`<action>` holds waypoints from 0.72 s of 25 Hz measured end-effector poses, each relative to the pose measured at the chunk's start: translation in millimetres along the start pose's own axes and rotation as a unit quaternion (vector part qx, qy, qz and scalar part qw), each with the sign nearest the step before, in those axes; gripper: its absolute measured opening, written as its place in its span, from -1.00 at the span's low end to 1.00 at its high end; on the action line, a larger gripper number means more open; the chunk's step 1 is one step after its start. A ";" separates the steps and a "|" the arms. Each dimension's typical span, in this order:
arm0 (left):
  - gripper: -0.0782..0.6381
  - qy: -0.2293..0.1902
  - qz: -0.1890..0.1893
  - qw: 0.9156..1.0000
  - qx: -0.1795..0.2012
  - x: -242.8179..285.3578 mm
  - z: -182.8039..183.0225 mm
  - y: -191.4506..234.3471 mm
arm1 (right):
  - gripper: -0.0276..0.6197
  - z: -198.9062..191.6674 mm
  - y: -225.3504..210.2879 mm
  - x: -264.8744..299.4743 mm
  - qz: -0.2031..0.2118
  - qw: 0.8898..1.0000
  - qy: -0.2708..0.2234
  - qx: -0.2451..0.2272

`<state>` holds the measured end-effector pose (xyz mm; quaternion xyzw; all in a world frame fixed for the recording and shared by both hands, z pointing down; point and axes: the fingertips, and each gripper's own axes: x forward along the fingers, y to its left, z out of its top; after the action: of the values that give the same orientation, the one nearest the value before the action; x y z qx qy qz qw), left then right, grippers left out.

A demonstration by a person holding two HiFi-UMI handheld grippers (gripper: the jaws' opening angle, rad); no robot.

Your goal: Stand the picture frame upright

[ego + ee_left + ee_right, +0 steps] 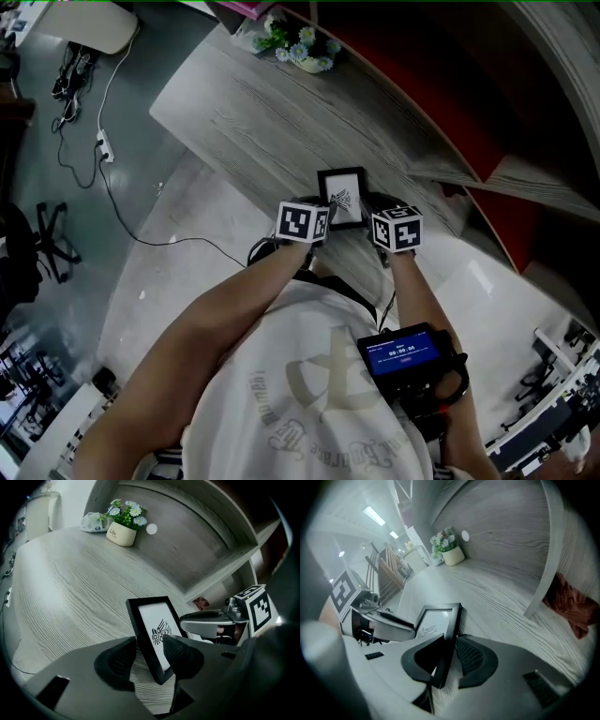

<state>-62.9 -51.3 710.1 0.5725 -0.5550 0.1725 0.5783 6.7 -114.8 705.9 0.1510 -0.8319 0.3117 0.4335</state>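
Black-edged, with a small bird-like print behind the glass, the picture frame [157, 630] stands upright and slightly tilted back on the grey wood-grain surface [70, 583], near its front edge and well apart from the flower pot [121, 533] at the far end. The left tool [150, 656] straddles one side edge of the frame and the right tool [447, 656] straddles the opposite one. Both have their jaws apart, the frame between the pads, and no pad appears to press on it. Bracketing the frame from both sides likely serves to steady it and catch any tip while it finds its balance. Whether a rear stand props it cannot be seen. Judging by how it stands, the task looks all but done, and a straight pull-back would avoid knocking it.
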 end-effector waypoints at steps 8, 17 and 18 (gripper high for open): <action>-0.23 0.006 0.037 0.999 0.003 -1.6 -3.7 -0.7 | -0.53 -6.5 5.1 3.4 -0.030 0.998 0.034 -0.047; -0.39 -0.005 0.054 0.998 0.032 -0.3 -2.1 5.1 | -0.57 -7.2 4.7 6.8 -0.048 0.997 0.045 -0.051; -0.40 -0.005 0.053 0.998 0.032 -0.5 -2.4 4.7 | -0.58 -7.7 4.7 6.3 -0.047 0.997 0.045 -0.047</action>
<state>-65.9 -47.7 712.6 0.5613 -0.5816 0.2176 0.5471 5.4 -106.1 712.5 0.1553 -0.8170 0.2583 0.4917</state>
